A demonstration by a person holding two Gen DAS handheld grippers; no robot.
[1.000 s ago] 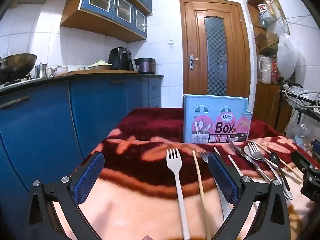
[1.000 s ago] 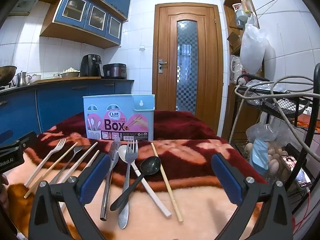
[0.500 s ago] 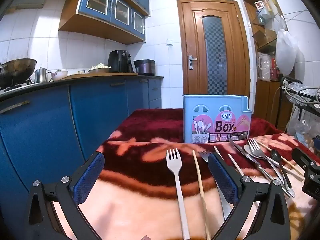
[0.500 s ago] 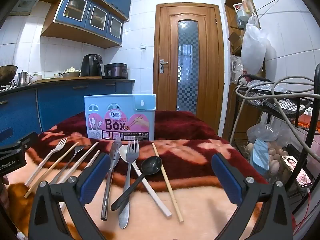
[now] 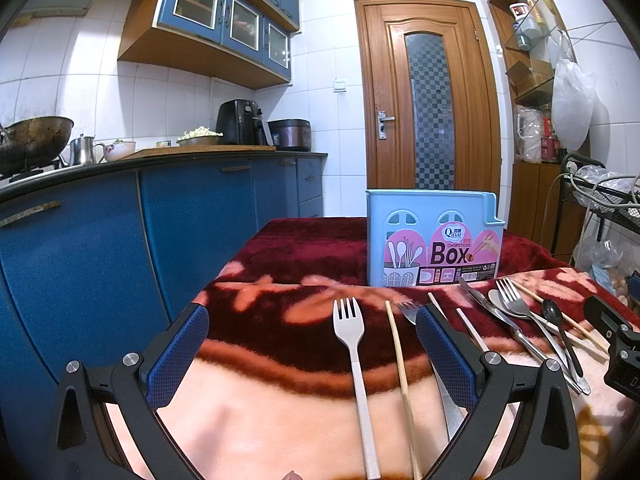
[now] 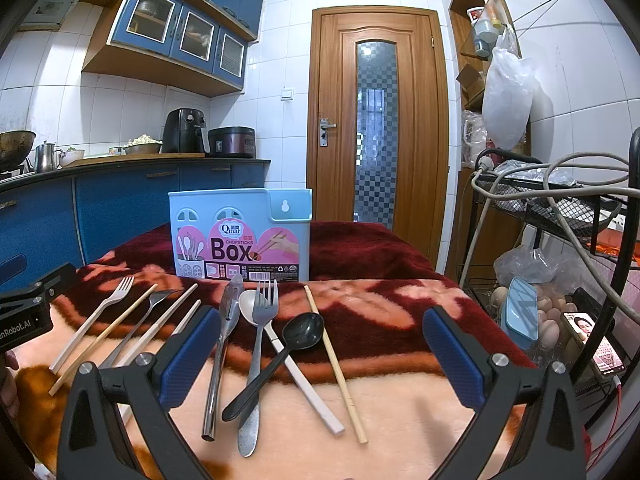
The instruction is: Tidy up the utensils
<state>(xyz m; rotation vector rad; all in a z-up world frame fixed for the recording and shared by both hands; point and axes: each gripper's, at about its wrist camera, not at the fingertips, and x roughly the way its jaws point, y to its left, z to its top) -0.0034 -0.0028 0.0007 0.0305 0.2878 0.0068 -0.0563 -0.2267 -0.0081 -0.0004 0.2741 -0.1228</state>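
While wide apart, both grippers above utensils before box.

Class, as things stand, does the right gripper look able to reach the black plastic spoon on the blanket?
Probably yes: the right gripper is open, and the black plastic spoon lies uppermost between its fingers, crossing the metal fork and white-handled spoon, with nothing above it.
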